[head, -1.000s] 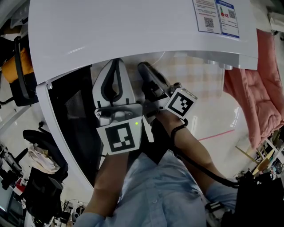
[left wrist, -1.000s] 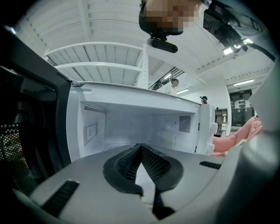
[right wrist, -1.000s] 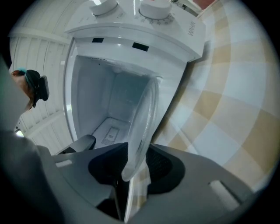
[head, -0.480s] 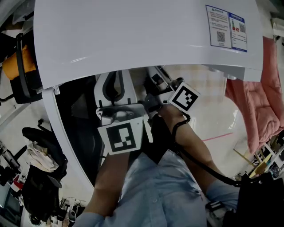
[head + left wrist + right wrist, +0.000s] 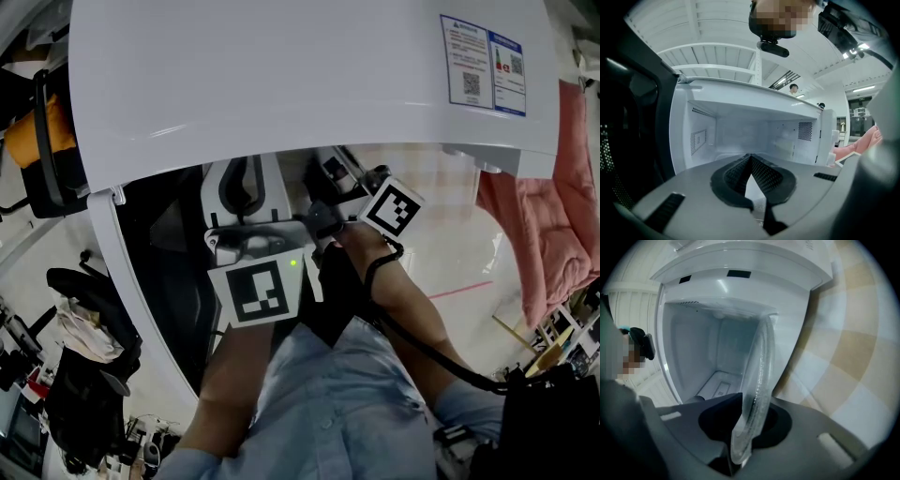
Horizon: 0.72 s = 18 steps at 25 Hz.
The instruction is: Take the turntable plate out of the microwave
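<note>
The white microwave [image 5: 281, 75] stands with its door [image 5: 141, 272] swung open to the left. In the right gripper view the clear glass turntable plate [image 5: 759, 366] shows edge-on in front of the cavity [image 5: 703, 352]. My right gripper [image 5: 743, 427] is shut on its near rim; its jaws have just been closing onto that rim. From the head view this gripper [image 5: 323, 159] reaches under the microwave's top edge. My left gripper [image 5: 242, 161] points into the cavity [image 5: 754, 136] beside it. Its pads [image 5: 750, 159] meet at the tips with nothing between them.
Pink cloth [image 5: 553, 187] hangs at the right over a checkered floor [image 5: 422, 159]. Printed stickers [image 5: 483, 66] sit on the microwave top. A black chair [image 5: 37, 141] and dark bags [image 5: 84, 347] are left of the door. People [image 5: 793, 87] stand far behind.
My right gripper has moved forward, further under the microwave's top edge, then stayed put. The left gripper has kept its place.
</note>
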Each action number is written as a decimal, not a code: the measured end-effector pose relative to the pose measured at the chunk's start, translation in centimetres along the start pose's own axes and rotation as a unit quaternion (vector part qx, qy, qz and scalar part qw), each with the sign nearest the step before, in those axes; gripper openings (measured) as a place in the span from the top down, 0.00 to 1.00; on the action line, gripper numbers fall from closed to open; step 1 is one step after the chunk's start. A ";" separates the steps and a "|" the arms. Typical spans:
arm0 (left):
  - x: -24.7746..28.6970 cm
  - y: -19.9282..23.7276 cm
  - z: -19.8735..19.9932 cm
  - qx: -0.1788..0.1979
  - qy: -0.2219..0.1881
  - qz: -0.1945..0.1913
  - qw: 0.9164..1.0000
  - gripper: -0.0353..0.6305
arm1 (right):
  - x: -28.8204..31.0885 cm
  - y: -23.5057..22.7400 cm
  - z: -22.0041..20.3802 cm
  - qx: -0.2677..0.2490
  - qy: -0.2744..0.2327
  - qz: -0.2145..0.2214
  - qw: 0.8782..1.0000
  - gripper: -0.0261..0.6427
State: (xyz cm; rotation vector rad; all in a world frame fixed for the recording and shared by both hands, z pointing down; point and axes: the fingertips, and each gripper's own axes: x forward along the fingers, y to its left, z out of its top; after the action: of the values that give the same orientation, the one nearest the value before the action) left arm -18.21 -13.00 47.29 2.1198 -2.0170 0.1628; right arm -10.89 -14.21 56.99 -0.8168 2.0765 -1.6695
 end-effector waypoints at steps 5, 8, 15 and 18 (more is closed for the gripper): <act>-0.1 0.0 0.1 0.003 -0.001 0.001 1.000 0.94 | -0.3 0.0 0.1 0.026 -0.017 0.033 0.999 0.90; -0.3 0.0 0.2 0.008 -0.004 0.001 1.000 0.94 | -0.5 0.4 0.2 0.036 -0.024 0.049 0.998 0.90; -0.9 -0.5 0.4 0.012 -0.010 0.005 1.000 0.94 | -1.2 0.9 -0.2 0.027 -0.007 0.056 0.998 0.91; -1.6 -0.8 0.6 0.014 -0.014 0.006 1.000 0.94 | -1.7 1.1 -0.7 0.024 0.000 0.057 0.998 0.92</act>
State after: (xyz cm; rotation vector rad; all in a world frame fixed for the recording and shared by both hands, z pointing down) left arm -17.59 -11.60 46.29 2.1372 -2.0551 0.1651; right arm -10.24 -12.38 55.94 -0.6692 2.0356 -1.6511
